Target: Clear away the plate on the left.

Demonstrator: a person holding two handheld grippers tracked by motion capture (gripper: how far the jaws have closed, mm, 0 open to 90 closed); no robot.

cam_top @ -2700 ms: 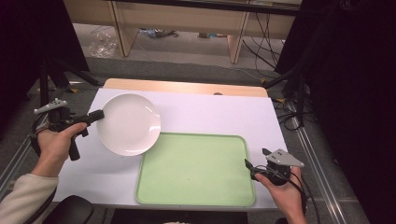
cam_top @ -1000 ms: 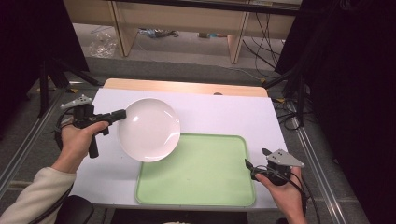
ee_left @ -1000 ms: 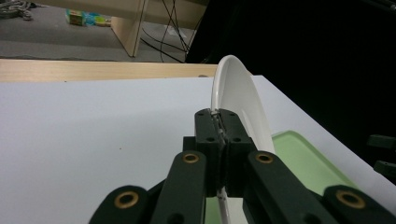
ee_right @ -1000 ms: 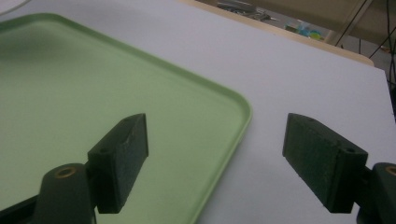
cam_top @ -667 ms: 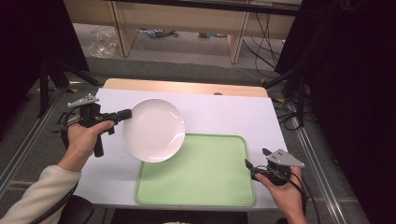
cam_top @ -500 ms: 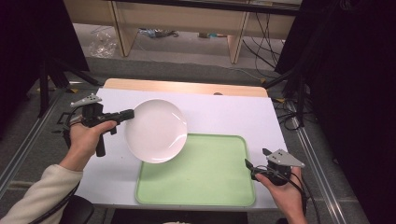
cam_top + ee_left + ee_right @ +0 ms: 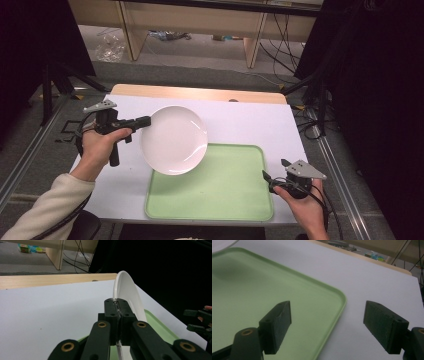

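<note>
Between left tool's point(image 7: 119, 315) jaws, plate's point(image 7: 173, 139) rim.

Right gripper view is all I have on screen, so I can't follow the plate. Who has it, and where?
Observer: The left gripper is shut on the rim of the white plate, at the plate's left side.
Operator: Where is it relative to the tray?
Observer: In the high view its near edge overlaps the far left corner of the green tray.
Operator: And my own gripper?
Observer: The right gripper sits at the tray's right edge, toward the near corner.
</note>
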